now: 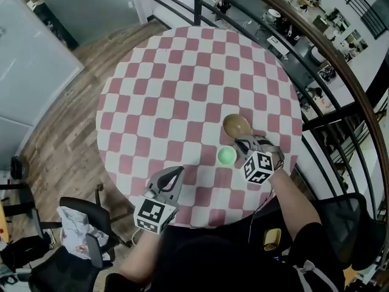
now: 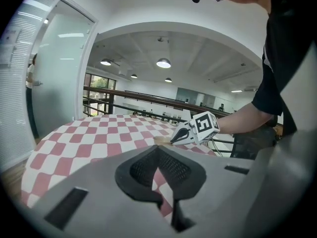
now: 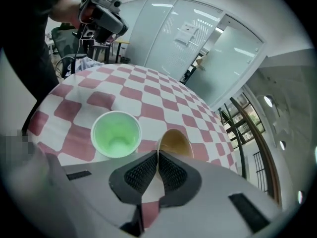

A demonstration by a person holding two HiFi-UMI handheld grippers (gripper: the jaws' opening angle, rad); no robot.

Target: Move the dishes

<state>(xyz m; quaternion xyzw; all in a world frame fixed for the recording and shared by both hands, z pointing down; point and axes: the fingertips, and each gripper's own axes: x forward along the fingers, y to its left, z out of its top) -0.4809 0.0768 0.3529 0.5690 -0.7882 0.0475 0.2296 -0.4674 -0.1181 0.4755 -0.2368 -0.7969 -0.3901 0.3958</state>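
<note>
A tan bowl [image 1: 236,125] sits at the near right of the round checkered table [image 1: 182,72]. My right gripper [image 1: 245,143] reaches it from the near side. In the right gripper view the pads [image 3: 171,171] are pressed together on the bowl's [image 3: 174,142] near rim, so my right gripper [image 3: 158,155] is shut on it. A small green cup [image 1: 227,156] stands upright just left of that gripper, and the cup [image 3: 116,133] is empty. My left gripper [image 1: 176,172] hovers over the table's near edge. Its tips [image 2: 157,150] meet with nothing between them.
A dark railing [image 1: 316,47] curves round the table's far and right sides. An office chair with crumpled cloth on it [image 1: 82,230] stands at the lower left, and a black chair [image 1: 346,221] at the lower right. Glass partitions [image 3: 163,33] line the wooden floor beyond the table.
</note>
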